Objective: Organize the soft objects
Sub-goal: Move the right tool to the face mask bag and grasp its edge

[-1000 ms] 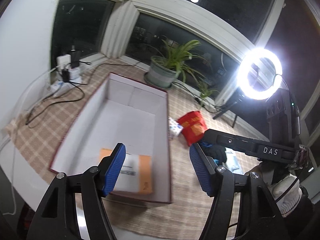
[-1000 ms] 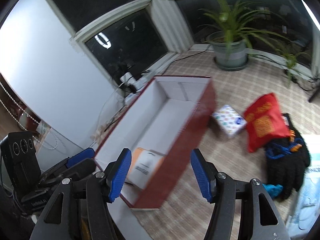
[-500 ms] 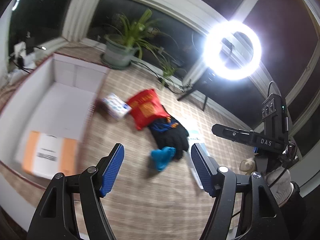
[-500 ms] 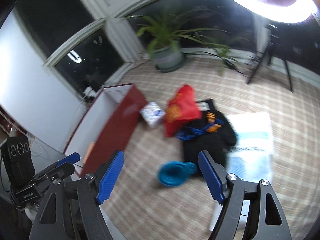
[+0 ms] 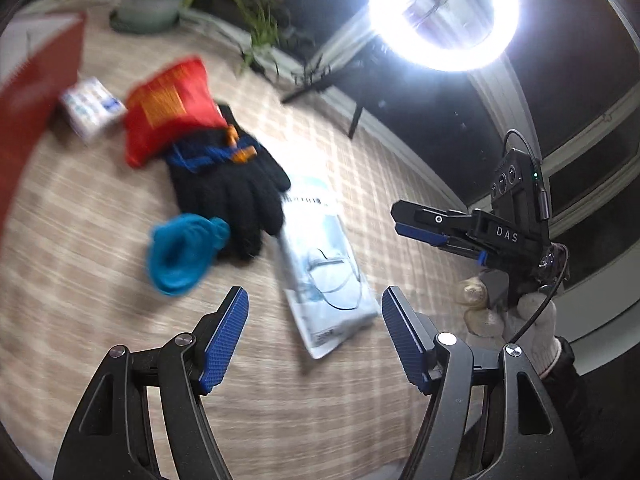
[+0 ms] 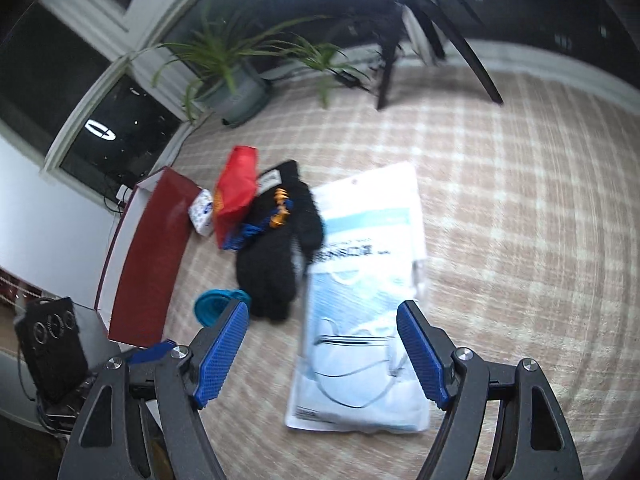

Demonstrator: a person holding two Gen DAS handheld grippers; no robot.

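Soft items lie in a row on the checked mat: a small patterned tissue pack (image 5: 90, 106), a red pouch (image 5: 170, 110), black gloves (image 5: 230, 196) with a blue and orange cord on them, a blue rubber glove (image 5: 182, 250) and a clear bag of face masks (image 5: 324, 268). My left gripper (image 5: 314, 340) is open and empty just above the mask bag's near end. My right gripper (image 6: 322, 356) is open and empty over the mask bag (image 6: 366, 312); it also shows in the left wrist view (image 5: 424, 226).
The dark red box (image 6: 150, 252) with a white inside stands left of the items. A potted plant (image 6: 236, 88) stands at the window behind. A ring light (image 5: 442, 12) on a tripod stands at the back right.
Both grippers have swung right from the red box to the pile of soft items, ending over the mask bag. Both stay open and empty.
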